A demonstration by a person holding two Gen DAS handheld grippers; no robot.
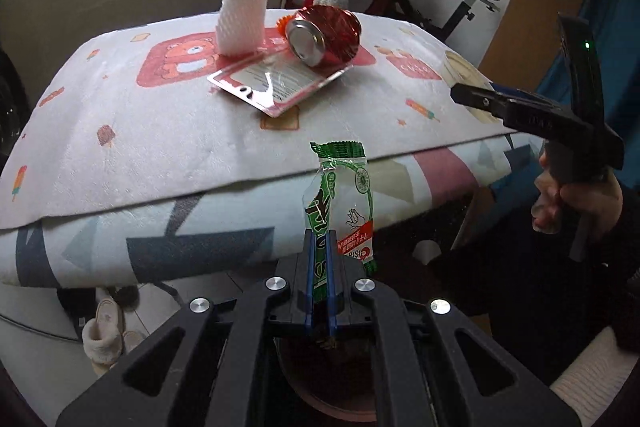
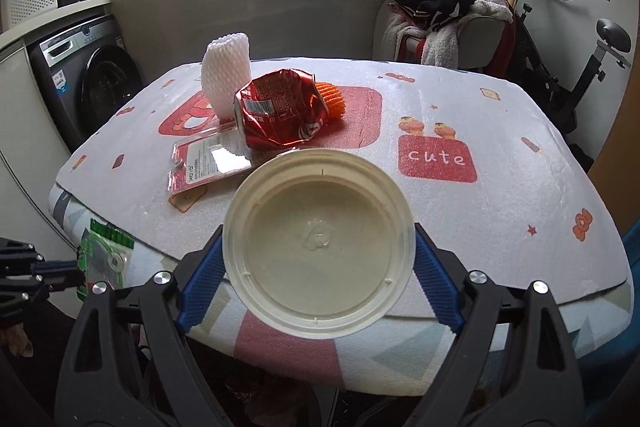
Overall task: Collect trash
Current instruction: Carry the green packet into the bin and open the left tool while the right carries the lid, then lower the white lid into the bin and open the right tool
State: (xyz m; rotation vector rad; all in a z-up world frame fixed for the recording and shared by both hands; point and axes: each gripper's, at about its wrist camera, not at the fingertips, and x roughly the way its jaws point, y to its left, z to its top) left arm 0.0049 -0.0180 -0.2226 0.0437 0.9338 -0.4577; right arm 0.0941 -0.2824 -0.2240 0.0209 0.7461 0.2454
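My left gripper (image 1: pixel 319 247) is shut on a green plastic wrapper (image 1: pixel 344 195) and holds it upright in front of the table edge; the wrapper also shows in the right wrist view (image 2: pixel 105 259). My right gripper (image 2: pixel 318 259) is shut on a round cream plastic lid (image 2: pixel 318 241), held above the near table edge; it also shows in the left wrist view (image 1: pixel 520 111). On the table lie a crushed red can (image 2: pixel 280 113), a white foam net sleeve (image 2: pixel 226 77), a flat clear-and-pink package (image 2: pixel 204 163) and an orange ribbed piece (image 2: pixel 332 99).
The table (image 2: pixel 500 227) has a white cloth with cartoon prints. A washing machine (image 2: pixel 88 79) stands at the left, a chair piled with clothes (image 2: pixel 444 19) behind, an exercise bike (image 2: pixel 580 67) at the right. Slippers (image 1: pixel 104 335) lie on the floor.
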